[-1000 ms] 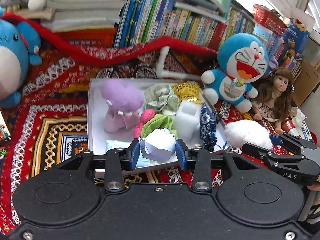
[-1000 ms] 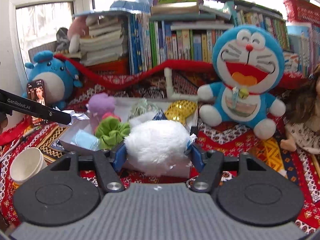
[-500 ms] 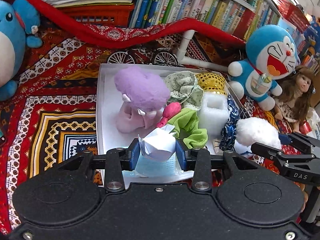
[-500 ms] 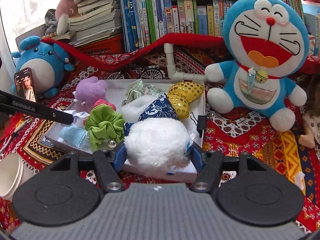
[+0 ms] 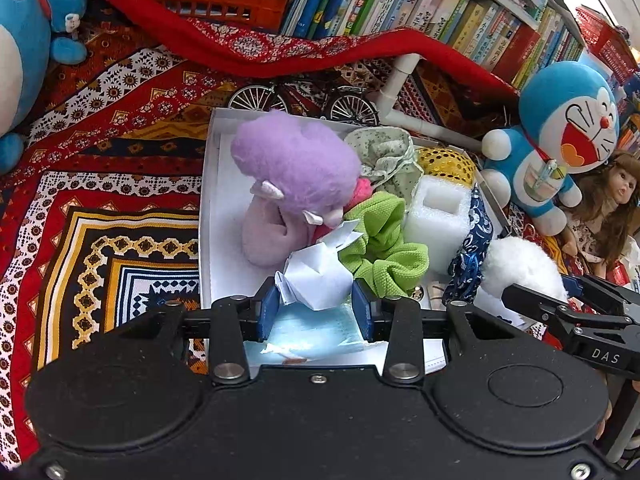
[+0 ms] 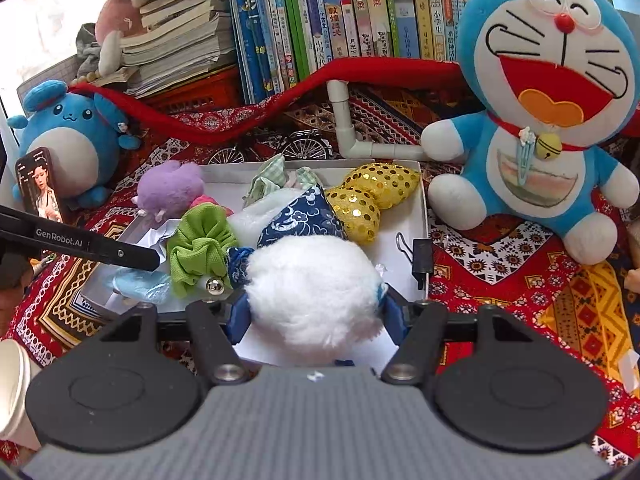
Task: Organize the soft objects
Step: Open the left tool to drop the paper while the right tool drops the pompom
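My left gripper (image 5: pixel 316 308) is shut on a crumpled white paper wad (image 5: pixel 318 274), held over the near end of the white box (image 5: pixel 208 216). A pale blue face mask (image 5: pixel 308 330) lies in the box just below it. My right gripper (image 6: pixel 314 312) is shut on a fluffy white pompom (image 6: pixel 316 288) over the box's near right corner; the same pompom (image 5: pixel 520 266) shows at the right of the left wrist view. In the box lie a purple plush (image 5: pixel 296 168), a green scrunchie (image 5: pixel 382 246), white foam (image 5: pixel 438 208), blue patterned cloth (image 6: pixel 302 218) and a gold sequin bow (image 6: pixel 368 196).
A big blue cat plush (image 6: pixel 548 100) sits right of the box, a doll (image 5: pixel 612 208) beyond it. A round blue plush (image 6: pixel 66 136) and a phone (image 6: pixel 40 186) stand at the left. Books (image 6: pixel 320 28) line the back. A paper cup (image 6: pixel 12 392) is near left. A binder clip (image 6: pixel 422 262) grips the box rim.
Both grippers moved forward and down toward the box, each keeping its load. The paper wad now hangs over the face mask; the pompom now sits above the box's near right corner.
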Motion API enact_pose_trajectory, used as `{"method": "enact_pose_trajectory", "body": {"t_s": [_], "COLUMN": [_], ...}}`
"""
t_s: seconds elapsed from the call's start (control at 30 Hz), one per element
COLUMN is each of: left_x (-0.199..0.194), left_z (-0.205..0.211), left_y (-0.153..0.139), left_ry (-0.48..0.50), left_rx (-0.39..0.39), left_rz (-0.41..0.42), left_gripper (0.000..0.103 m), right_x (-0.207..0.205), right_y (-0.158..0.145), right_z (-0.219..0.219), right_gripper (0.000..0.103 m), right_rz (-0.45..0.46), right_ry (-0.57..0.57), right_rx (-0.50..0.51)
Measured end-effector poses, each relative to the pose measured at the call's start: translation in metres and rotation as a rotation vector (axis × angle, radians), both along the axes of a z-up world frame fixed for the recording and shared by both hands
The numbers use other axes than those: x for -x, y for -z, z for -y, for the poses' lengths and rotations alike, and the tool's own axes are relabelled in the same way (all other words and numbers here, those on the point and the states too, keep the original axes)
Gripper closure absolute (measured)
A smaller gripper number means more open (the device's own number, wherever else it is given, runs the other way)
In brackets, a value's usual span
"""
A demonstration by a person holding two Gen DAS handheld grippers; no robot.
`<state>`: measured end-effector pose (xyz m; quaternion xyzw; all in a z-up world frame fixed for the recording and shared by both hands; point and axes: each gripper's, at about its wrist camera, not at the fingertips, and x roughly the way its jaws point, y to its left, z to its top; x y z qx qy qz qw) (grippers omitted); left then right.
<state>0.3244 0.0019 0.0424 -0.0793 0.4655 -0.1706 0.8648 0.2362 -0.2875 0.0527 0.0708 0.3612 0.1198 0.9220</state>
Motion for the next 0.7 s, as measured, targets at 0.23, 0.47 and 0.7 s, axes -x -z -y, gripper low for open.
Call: {"method": "enact_pose_trajectory", "body": {"t_s": [0.23,0.47,0.7], "left_x": [-0.001,0.004,0.009], "left_z": [0.001,0.005,0.007], "left_y": [0.007,0.001,-0.005], "left_ry": [-0.001,0.005,0.013], "left_rx": [-0.01,-0.037,-0.05], "left_rz": [-0.01,0.021,0.039], "left_gripper": [0.063,0.052,0.039], "right_x": [0.001,0.002,0.006], "right_y": [0.004,0.005,0.003], "right_z": [-0.005,-0.004,-0.002], "right_gripper": [0.036,0.034,0.029], "right_rz": [-0.006,-0.01,-0.007], "right_ry": [-0.004,-0.003,-0.006], "right_rx": [-0.003,-0.014,-0.02]}}
